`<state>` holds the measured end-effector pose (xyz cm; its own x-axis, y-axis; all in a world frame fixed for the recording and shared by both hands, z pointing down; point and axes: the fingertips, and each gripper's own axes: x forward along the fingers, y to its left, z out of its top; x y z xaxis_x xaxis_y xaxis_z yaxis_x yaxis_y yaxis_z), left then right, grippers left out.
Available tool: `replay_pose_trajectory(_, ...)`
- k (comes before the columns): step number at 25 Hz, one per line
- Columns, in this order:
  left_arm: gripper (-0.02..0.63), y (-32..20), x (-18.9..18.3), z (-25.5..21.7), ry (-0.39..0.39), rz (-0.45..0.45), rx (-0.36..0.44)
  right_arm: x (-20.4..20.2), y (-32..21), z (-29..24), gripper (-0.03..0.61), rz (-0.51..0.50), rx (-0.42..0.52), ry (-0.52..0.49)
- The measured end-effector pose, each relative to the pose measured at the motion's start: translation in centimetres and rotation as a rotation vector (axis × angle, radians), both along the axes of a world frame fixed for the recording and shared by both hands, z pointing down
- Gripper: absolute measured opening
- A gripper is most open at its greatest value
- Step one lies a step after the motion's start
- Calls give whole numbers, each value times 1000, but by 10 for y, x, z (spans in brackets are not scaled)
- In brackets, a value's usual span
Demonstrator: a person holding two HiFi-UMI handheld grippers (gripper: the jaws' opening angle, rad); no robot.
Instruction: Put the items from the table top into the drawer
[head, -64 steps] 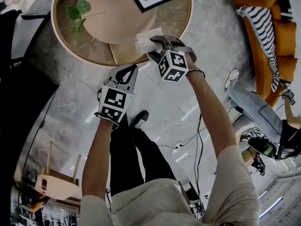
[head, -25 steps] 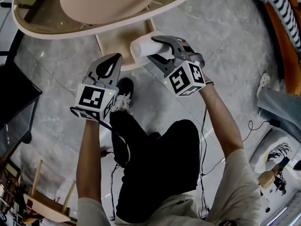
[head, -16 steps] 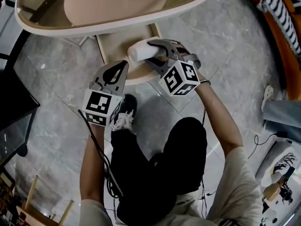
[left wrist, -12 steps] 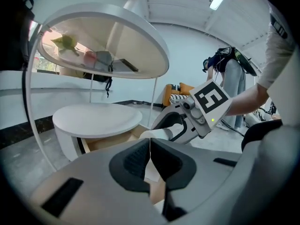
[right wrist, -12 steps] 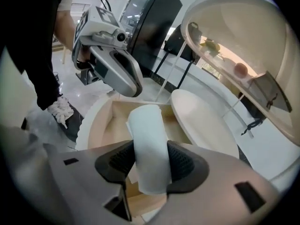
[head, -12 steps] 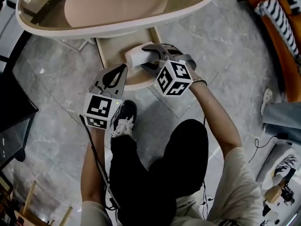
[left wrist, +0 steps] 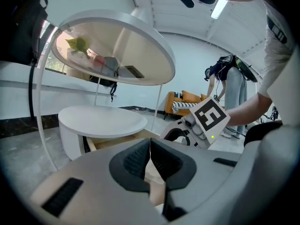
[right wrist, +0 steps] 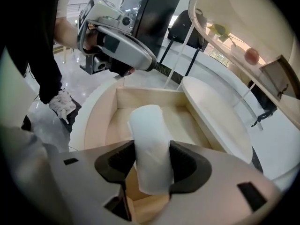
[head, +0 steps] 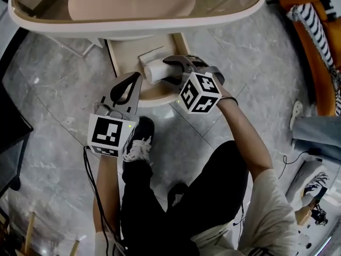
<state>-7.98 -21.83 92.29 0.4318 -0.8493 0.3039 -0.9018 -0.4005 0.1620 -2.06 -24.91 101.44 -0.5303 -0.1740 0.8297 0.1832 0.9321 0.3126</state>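
A white roll (head: 151,70) sits between the pads of my right gripper (head: 160,71), which is shut on it and tilts steeply down. In the right gripper view the roll (right wrist: 149,144) hangs over the open wooden drawer (right wrist: 117,123), and I see nothing else in the drawer. The drawer (head: 123,52) sticks out from under the round table top (head: 133,30). My left gripper (head: 133,80) is shut and holds nothing, just left of the drawer's front. Its pads meet in the left gripper view (left wrist: 150,161).
A leafy sprig (left wrist: 77,45) and a picture frame (right wrist: 281,78) lie on the glass table top, with a round fruit (right wrist: 252,55) near them. An orange sofa (head: 317,41) stands at the right. The person's shoe (head: 136,140) rests on the marble floor below the drawer.
Both grippers have come down from table height. The right one carried the white roll down over the open drawer; the left one sank beside the drawer front, still shut.
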Motion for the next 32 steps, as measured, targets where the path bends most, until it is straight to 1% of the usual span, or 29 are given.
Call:
replay_pose_trajectory(3,21,3,-1,2,10,3,-7,0,-3,2,240,26,-9,-11)
replay_pose_trajectory(7,21,5,-2,-2,7,8,4,0,-5,-5,249,59,-1,-56)
replay_pose_trajectory(12,21,11,5,-3,11,3,16,1,2,-31,252,105,-3,-180)
replay_pose_trajectory(14,21,15,13,-4,4,6,15,7,8,-47,251,124,-9,-249)
replay_pose_trajectory(16,21,18,19,-8,6,-3,33,14,14,-66,250,161,-29,-342)
replay_pose_trajectory(18,21,20,26,-13,17,-5,58,24,19,-85,250,233,-71,-461)
replay_pose_trajectory(20,21,25,29,-12,19,-4,54,32,24,-99,250,320,-114,-601)
replay_pose_trajectory(22,21,28,29,-11,32,-24,64,39,29,-105,250,405,-122,-708)
replay_pose_trajectory(24,21,32,29,-9,37,-35,59,48,35,-103,250,478,-115,-766)
replay_pose_trajectory(26,21,36,32,-6,11,-32,38,55,44,-100,246,507,-108,-803)
replay_pose_trajectory(27,21,38,33,-6,7,-37,39,58,49,-98,231,515,-109,-822)
replay_pose_trajectory(28,21,39,35,-7,15,-46,51,61,55,-96,198,525,-119,-833)
replay_pose_trajectory(30,21,41,38,-9,32,-58,67,67,66,-84,140,560,-160,-822)
replay_pose_trajectory(32,21,44,41,-8,39,-60,66,72,70,-68,106,634,-195,-814)
